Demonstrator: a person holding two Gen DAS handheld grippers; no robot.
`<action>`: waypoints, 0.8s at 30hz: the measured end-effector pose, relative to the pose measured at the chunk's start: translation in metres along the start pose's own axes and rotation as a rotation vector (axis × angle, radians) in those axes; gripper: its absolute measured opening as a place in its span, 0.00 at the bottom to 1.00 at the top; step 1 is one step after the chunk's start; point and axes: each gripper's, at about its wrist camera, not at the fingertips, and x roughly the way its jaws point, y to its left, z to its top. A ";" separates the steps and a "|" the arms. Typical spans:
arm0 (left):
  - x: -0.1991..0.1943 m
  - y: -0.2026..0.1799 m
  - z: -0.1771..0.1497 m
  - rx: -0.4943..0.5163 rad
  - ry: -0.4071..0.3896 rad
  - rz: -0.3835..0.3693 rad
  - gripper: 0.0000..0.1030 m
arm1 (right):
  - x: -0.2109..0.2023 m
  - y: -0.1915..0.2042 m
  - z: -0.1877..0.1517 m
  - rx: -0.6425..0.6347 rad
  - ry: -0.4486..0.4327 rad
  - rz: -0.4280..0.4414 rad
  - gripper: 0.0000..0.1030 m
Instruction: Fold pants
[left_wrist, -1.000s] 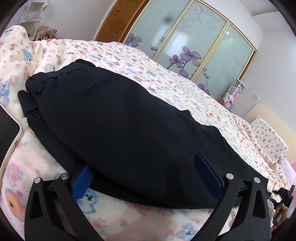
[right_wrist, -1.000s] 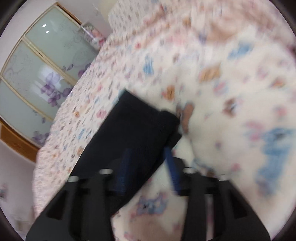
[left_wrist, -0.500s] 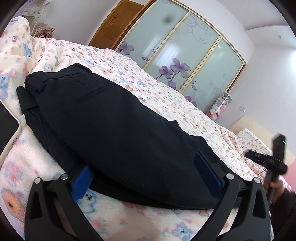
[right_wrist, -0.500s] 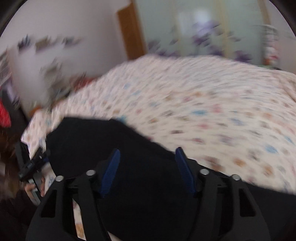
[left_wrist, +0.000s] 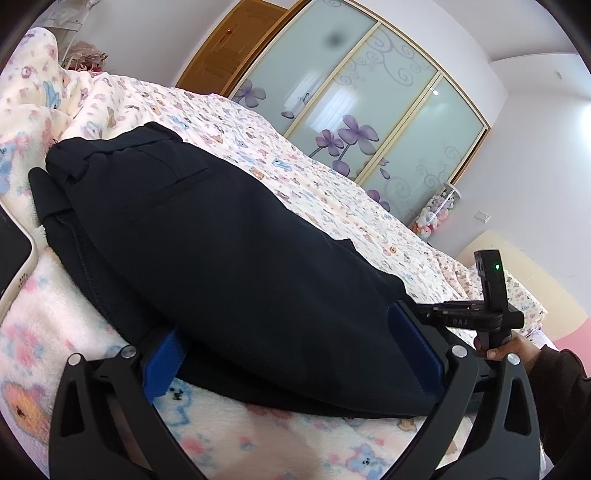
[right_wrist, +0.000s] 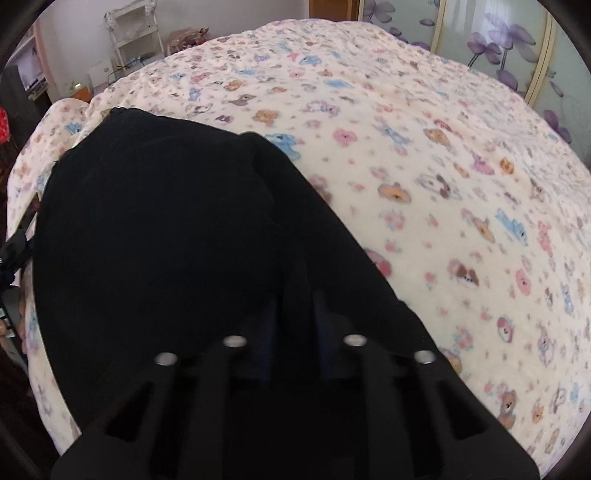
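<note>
From the left wrist view, the dark navy woven pants (left_wrist: 229, 258) lie on the bed under a cream fleece blanket printed with small cartoon animals (left_wrist: 332, 177). They are already doubled, one layer over another, with the waistband and a back pocket at the far left and the long axis running from there toward the lower right. The left tool (left_wrist: 291, 354) stands wide open with its blue-padded fingers (left_wrist: 162, 360) at either side of the near edge of the fabric. The cloth bulges up between them, but nothing is pinched; whether the pads touch the fabric I cannot tell. At the right edge, the right tool (left_wrist: 476, 317) shows sideways at the pants' far end, the person's hand (left_wrist: 517, 350) around its handle. A pale-framed dark screen (left_wrist: 14, 258) sits at the left margin, and frosted sliding doors with purple flowers (left_wrist: 369, 110) stand behind the bed.

From the right wrist view, the pants (right_wrist: 166, 240) spread ahead and to the left, over the blanket (right_wrist: 443, 166). The right tool (right_wrist: 295, 317) has its jaws drawn close together, and a ridge of dark fabric appears gripped between them, though the fingers are dim against the cloth.

By my reading, the right tool is the one holding an end, so the next fold would carry that end along the long axis toward the waistband, while the left tool sits at the middle of the length.
</note>
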 end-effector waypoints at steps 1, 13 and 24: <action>0.000 0.000 0.000 0.000 0.000 0.001 0.98 | -0.004 -0.002 0.003 0.012 -0.023 -0.023 0.02; 0.000 0.000 -0.002 -0.002 0.002 0.003 0.98 | -0.018 -0.040 -0.011 0.257 -0.077 0.011 0.63; 0.004 0.000 0.000 0.005 0.022 0.017 0.98 | -0.020 -0.126 -0.121 0.858 -0.170 0.274 0.39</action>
